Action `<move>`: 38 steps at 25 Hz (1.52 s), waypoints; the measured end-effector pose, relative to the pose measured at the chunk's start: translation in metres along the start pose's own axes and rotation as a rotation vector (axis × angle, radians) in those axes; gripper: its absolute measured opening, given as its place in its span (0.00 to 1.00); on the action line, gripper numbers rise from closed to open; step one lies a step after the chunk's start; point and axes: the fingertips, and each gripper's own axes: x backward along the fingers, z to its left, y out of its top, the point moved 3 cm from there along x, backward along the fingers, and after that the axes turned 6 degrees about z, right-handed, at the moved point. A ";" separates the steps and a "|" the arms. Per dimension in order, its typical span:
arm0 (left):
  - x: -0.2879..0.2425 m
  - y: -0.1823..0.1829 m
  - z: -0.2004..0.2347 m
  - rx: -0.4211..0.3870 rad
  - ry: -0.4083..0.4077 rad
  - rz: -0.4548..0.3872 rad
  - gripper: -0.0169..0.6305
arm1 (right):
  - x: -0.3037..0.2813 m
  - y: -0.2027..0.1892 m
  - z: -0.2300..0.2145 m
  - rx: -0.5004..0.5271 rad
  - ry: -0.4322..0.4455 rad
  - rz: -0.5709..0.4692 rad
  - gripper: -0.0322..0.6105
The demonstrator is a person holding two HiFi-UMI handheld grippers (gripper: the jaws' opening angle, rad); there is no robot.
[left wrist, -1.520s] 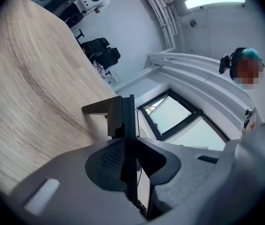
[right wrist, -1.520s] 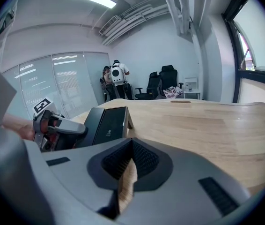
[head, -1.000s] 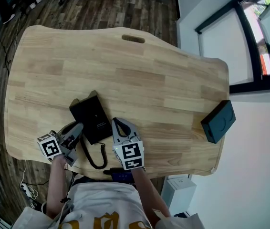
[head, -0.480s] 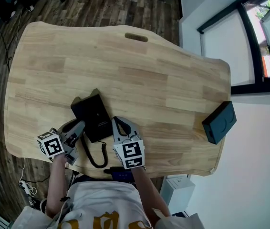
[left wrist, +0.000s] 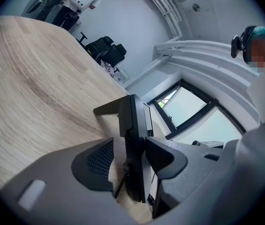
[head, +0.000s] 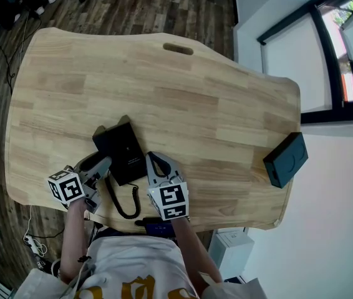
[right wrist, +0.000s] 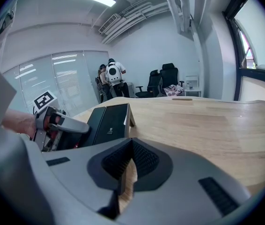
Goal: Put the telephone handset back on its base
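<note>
The black telephone base (head: 125, 152) sits near the table's front edge, propped on a small stand. The black handset (head: 100, 147) lies along the base's left side. My left gripper (head: 101, 165) straddles the handset's near end and its jaws are opening. In the left gripper view the handset (left wrist: 135, 139) stands edge-on between the pads with a gap at the left pad. The right gripper (head: 156, 161) rests on the table just right of the base, shut and empty. The right gripper view shows the base (right wrist: 110, 120) and the left gripper (right wrist: 53, 125) beside it.
A black coiled cord (head: 123, 201) runs from the phone toward the front edge. A dark box (head: 285, 159) sits at the table's right edge. A slot (head: 178, 48) is cut in the far edge. People and office chairs (right wrist: 163, 83) stand far behind.
The left gripper's fingers stand a little wider around the handset and its marker cube has shifted slightly left. The phone and the right gripper have not moved.
</note>
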 end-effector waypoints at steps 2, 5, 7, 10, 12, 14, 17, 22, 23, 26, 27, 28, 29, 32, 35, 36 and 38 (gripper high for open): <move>0.001 0.001 0.003 -0.011 0.019 0.016 0.34 | 0.001 0.000 0.000 0.004 -0.004 -0.003 0.06; 0.001 0.000 0.003 -0.019 0.023 0.019 0.34 | 0.002 0.002 0.001 0.007 -0.009 -0.011 0.06; 0.001 0.000 0.003 -0.031 0.035 0.017 0.34 | 0.004 0.006 0.001 0.010 -0.013 -0.015 0.06; 0.003 0.002 0.002 -0.078 0.067 0.016 0.34 | 0.007 0.009 0.003 0.014 -0.014 -0.020 0.06; 0.006 0.005 0.001 -0.104 0.086 0.005 0.34 | 0.007 0.007 0.005 0.015 -0.007 -0.020 0.06; 0.012 0.010 0.000 -0.123 0.102 -0.018 0.34 | 0.009 0.008 0.007 0.017 -0.006 -0.021 0.06; 0.021 0.015 -0.001 -0.190 0.160 -0.027 0.34 | 0.012 0.010 0.011 0.021 -0.010 -0.026 0.06; 0.036 0.027 -0.006 -0.261 0.216 -0.092 0.34 | 0.013 0.013 0.017 0.044 -0.007 -0.040 0.06; 0.039 0.029 -0.008 -0.258 0.219 -0.110 0.33 | 0.014 0.013 0.018 0.047 -0.007 -0.040 0.06; 0.047 0.031 -0.013 -0.254 0.218 -0.150 0.12 | 0.016 0.016 0.023 0.051 -0.004 -0.044 0.06; 0.048 0.031 -0.016 -0.260 0.216 -0.151 0.04 | 0.017 0.017 0.025 0.053 -0.001 -0.045 0.06; 0.048 0.030 -0.018 -0.266 0.211 -0.146 0.03 | 0.018 0.018 0.027 0.057 0.001 -0.045 0.06; 0.047 0.029 -0.020 -0.271 0.205 -0.138 0.03 | 0.019 0.019 0.028 0.063 0.001 -0.045 0.06; 0.047 0.027 -0.027 -0.281 0.191 -0.124 0.03 | 0.021 0.023 0.031 0.069 -0.002 -0.054 0.06; 0.052 0.026 -0.037 -0.302 0.184 -0.130 0.03 | 0.028 0.025 0.034 0.046 -0.007 -0.073 0.06; 0.054 0.025 -0.041 -0.319 0.185 -0.129 0.03 | 0.032 0.025 0.035 0.042 -0.011 -0.081 0.06; 0.059 0.025 -0.047 -0.366 0.198 -0.122 0.03 | 0.040 0.026 0.039 0.046 -0.019 -0.095 0.06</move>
